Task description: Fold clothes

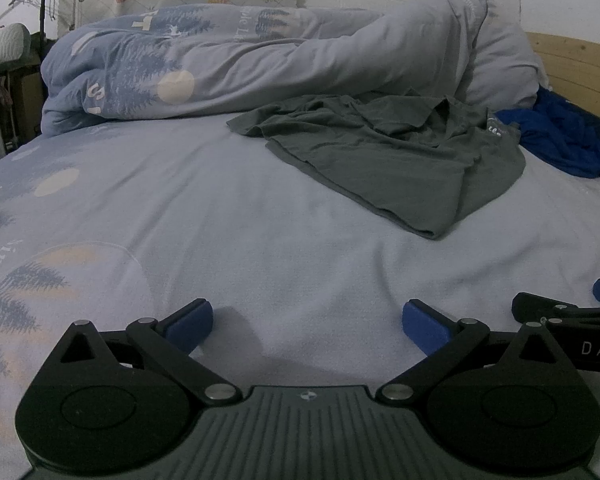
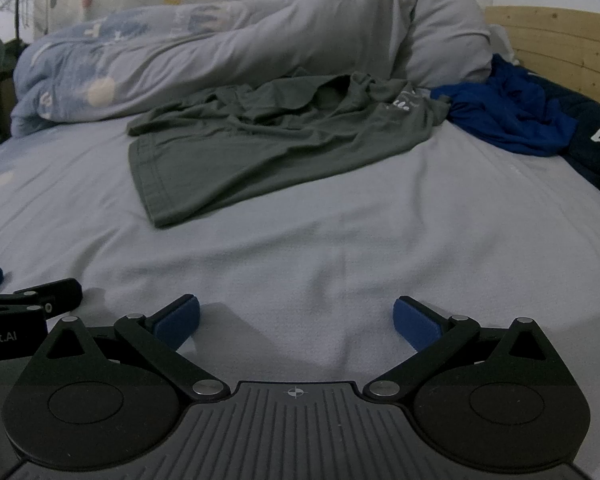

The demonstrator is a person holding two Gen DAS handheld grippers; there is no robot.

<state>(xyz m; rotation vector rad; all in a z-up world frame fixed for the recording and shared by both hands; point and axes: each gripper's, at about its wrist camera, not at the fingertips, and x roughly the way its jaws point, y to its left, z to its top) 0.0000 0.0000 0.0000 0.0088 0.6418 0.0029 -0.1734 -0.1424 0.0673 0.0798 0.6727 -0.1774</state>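
A crumpled grey-green T-shirt (image 1: 400,156) lies on the light blue bed sheet (image 1: 240,220), far ahead and to the right in the left wrist view. In the right wrist view the shirt (image 2: 260,148) lies ahead, left of centre. My left gripper (image 1: 307,322) is open and empty, low over the sheet, well short of the shirt. My right gripper (image 2: 296,320) is open and empty too, beside the left one. Part of the right gripper (image 1: 572,316) shows at the right edge of the left wrist view.
A rolled quilt (image 1: 200,64) with a tree print and a pillow (image 1: 496,52) lie along the back. A blue garment (image 2: 508,116) and a dark navy one (image 2: 596,148) lie right of the shirt. A wooden headboard (image 2: 560,44) stands at the right.
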